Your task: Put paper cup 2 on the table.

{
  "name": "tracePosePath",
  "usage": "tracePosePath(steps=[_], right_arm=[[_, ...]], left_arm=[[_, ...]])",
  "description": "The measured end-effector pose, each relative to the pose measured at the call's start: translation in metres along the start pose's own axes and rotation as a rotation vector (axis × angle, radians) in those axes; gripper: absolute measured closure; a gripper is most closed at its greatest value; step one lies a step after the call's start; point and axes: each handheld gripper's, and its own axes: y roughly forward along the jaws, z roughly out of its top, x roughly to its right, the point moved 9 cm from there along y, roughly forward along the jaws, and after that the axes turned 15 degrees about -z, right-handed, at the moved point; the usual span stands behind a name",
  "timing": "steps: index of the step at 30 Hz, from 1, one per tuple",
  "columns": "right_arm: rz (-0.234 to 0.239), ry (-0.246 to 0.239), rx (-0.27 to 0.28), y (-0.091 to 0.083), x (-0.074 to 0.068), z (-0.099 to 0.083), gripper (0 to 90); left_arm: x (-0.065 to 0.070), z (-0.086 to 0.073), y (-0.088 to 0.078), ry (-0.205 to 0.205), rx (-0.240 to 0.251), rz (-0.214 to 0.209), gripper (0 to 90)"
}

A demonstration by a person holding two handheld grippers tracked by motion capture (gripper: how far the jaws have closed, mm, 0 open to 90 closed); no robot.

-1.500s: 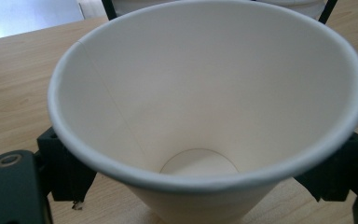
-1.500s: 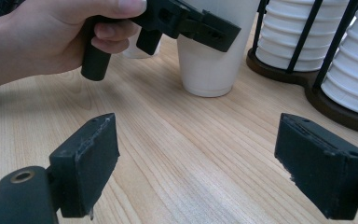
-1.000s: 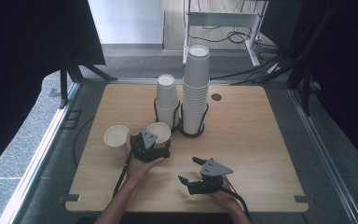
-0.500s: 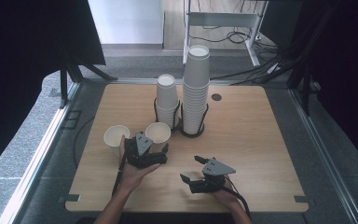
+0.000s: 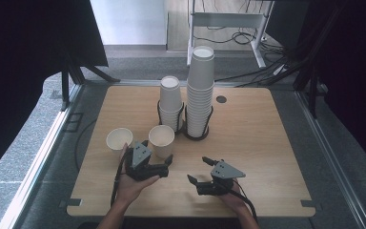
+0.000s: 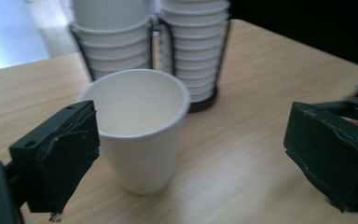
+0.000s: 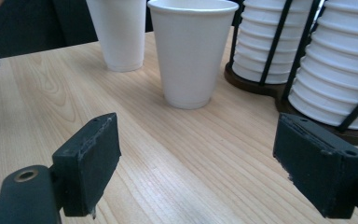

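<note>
Two loose white paper cups stand on the wooden table, one at the left and one nearer the racks. My left gripper hovers just in front of the nearer cup. Its jaws are open and have just been closing a little. The cup stands ahead of them, close to the left jaw, and no pad presses on it. My right gripper is open over bare wood at the front, facing both cups.
Two wire racks hold stacked cups behind the loose ones: a short stack and a tall stack. A round cable hole lies at the back. Dark screens and cables surround the table.
My left gripper has drawn back from the nearer cup toward the table's front edge and risen slightly. Both cups stand where they were. The right gripper has stayed put.
</note>
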Motion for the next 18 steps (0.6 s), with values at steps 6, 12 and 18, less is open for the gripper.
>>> tracePosePath(steps=[6,12,18], right_arm=[[-0.016,0.027,0.005,-0.003,0.011,0.002,14.1],[-0.027,0.044,0.015,-0.005,0.018,0.004,14.1],[-0.036,0.056,0.022,-0.007,0.023,0.006,14.4]], left_arm=[[0.014,-0.014,0.009,0.016,-0.012,-0.114,7.8],[0.018,-0.024,0.015,0.034,-0.046,-0.137,10.9],[0.015,-0.031,0.019,0.027,-0.073,-0.133,10.9]])
